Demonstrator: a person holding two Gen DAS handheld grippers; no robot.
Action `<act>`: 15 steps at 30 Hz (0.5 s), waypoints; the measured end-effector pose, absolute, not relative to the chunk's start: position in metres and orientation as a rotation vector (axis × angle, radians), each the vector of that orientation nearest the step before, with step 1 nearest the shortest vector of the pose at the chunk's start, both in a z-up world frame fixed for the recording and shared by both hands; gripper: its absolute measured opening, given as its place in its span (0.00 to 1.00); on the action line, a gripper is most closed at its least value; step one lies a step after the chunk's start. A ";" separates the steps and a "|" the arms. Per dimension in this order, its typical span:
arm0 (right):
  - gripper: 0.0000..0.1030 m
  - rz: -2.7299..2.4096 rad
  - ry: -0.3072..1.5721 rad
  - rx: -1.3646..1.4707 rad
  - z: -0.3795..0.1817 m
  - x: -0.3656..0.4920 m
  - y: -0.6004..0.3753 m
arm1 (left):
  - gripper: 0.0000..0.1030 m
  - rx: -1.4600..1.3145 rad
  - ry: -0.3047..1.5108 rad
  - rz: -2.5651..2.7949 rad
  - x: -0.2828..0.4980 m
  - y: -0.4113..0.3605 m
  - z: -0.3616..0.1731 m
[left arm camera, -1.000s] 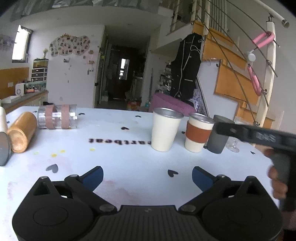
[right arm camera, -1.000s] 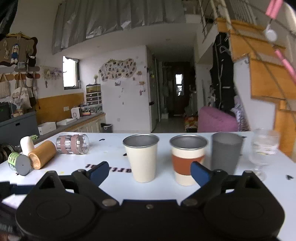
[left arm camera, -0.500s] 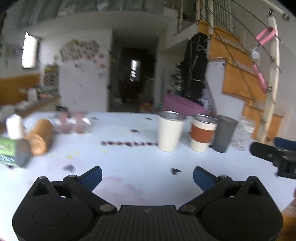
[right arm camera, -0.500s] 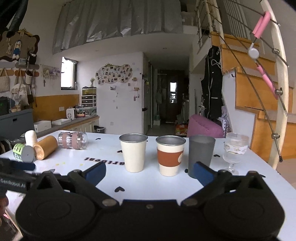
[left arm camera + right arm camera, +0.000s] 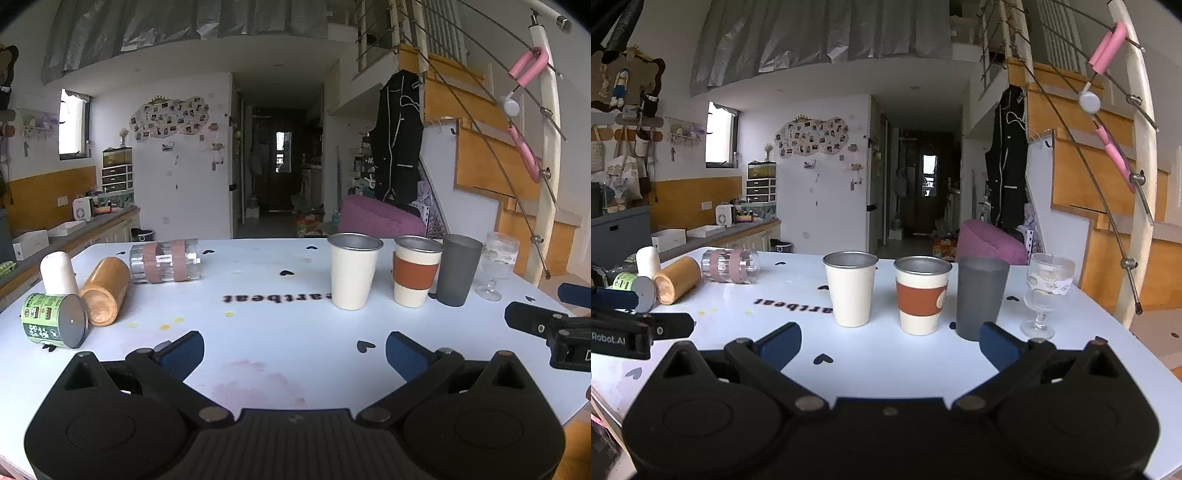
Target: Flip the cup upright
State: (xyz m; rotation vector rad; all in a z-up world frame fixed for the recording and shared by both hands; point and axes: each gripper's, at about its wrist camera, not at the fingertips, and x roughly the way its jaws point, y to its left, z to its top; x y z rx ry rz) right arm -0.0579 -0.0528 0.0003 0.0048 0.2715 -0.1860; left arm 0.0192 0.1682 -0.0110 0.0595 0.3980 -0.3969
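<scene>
Three cups stand upright in a row on the white table (image 5: 280,332): a cream cup (image 5: 352,271), a cup with an orange band (image 5: 415,270) and a grey cup (image 5: 457,269). Several cups lie on their sides at the left: a clear one with pink bands (image 5: 166,260), a wooden-coloured one (image 5: 104,290), a green one (image 5: 53,320) and a white one (image 5: 57,272). The same row shows in the right wrist view: cream cup (image 5: 851,288), banded cup (image 5: 921,294), grey cup (image 5: 980,295). My left gripper (image 5: 294,354) is open and empty near the table's front. My right gripper (image 5: 889,341) is open and empty in front of the upright cups.
A stemmed glass (image 5: 1047,291) stands right of the grey cup, near the table's right edge. The right gripper's body (image 5: 554,332) shows at the right of the left wrist view. The left gripper's body (image 5: 631,330) shows at the left of the right wrist view. Stairs (image 5: 1108,192) rise at the right.
Both grippers have drawn back from the cups and risen a little. More of the table and the lying cups at the left have come into view. Both stay open.
</scene>
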 end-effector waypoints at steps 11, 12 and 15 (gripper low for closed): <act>1.00 -0.192 0.275 0.003 0.001 -0.058 -0.053 | 1.00 0.069 0.399 -0.386 0.018 0.165 -0.009; 1.00 -0.193 0.276 0.003 0.000 -0.058 -0.053 | 1.00 0.069 0.399 -0.386 0.018 0.164 -0.009; 1.00 -0.191 0.275 0.004 0.000 -0.058 -0.053 | 1.00 0.070 0.399 -0.385 0.018 0.164 -0.009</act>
